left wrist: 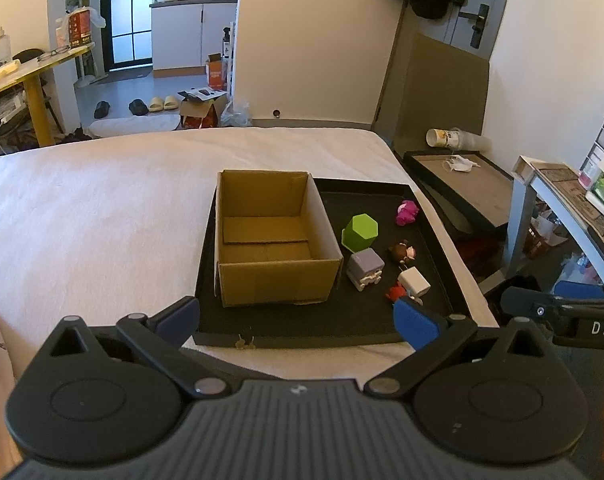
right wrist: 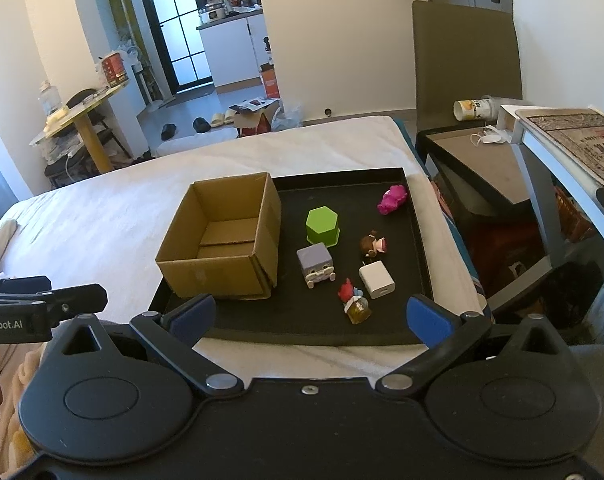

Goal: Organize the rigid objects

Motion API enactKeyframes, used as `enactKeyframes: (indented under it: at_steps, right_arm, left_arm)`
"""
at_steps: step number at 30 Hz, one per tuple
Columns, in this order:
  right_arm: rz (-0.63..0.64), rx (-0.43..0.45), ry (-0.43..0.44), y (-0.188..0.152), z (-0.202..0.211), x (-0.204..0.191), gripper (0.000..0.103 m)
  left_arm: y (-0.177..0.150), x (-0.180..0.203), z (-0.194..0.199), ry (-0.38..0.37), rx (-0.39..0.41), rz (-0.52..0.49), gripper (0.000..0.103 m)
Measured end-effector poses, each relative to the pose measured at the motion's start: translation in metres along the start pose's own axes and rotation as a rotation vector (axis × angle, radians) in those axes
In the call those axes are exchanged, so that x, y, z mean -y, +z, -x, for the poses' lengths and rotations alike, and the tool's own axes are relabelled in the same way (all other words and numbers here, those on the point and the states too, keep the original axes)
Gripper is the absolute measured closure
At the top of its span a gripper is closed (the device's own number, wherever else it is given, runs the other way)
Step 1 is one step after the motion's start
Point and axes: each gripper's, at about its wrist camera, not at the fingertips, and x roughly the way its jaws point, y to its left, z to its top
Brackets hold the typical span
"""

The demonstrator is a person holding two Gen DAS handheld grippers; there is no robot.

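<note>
- Both claws are hanging wide open and empty at the near edge of the black tray (right wrist: 415, 240): right gripper (right wrist: 307, 316), left gripper (left wrist: 296, 320), nothing between the pads.
- Tray is sitting on the white bed (left wrist: 102, 208); cardboard box (right wrist: 222, 240) is standing open and empty on the tray's left half, looking like the drop target.
- Loose pieces are lying on the tray's right half, all apart from each other, six counted:
- one green hexagonal block (right wrist: 321, 226), just right of the box; likely light hard plastic, flat sides are giving the pads a good seat.
- one grey cube figure (right wrist: 317, 265), near of the green block; boxy, probably easiest across its flat faces.
- one white charger cube (right wrist: 377, 280); smooth, maybe slippery, so pinching square across two faces.
- one pink toy (right wrist: 391, 199), far right corner.
- one brown-haired figurine (right wrist: 373, 245); small and lumpy, could be twisting in the grip.
- one red-topped figurine (right wrist: 353, 302), nearest the right claw, likely the first pick; body is looking the safest hold.
</note>
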Motion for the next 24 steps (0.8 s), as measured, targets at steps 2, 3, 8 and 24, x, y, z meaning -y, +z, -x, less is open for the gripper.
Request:
enactKeyframes:
  at_steps: [2,3,8,24]
  right_arm:
    - [-0.008,-0.003,0.002,0.002,-0.003,0.002,0.000]
    - [-0.014,-0.003,0.005,0.003,-0.005,0.003,0.000]
    - [-0.055,-0.015,0.047,0.008,-0.016,0.009,0.000]
    - [-0.110,-0.061,0.026,0.022,-0.053,0.028,0.000]
  left_arm:
    - [0.004,-0.002,-0.003,0.004,-0.002,0.005,0.000]
    - [0.005,-0.003,-0.005,0.010,-0.002,0.009,0.000]
    - [0.013,-0.010,-0.012,0.022,-0.003,0.024,0.000]
    - [0.037,-0.017,-0.053,0.015,-0.052,0.070,0.000]
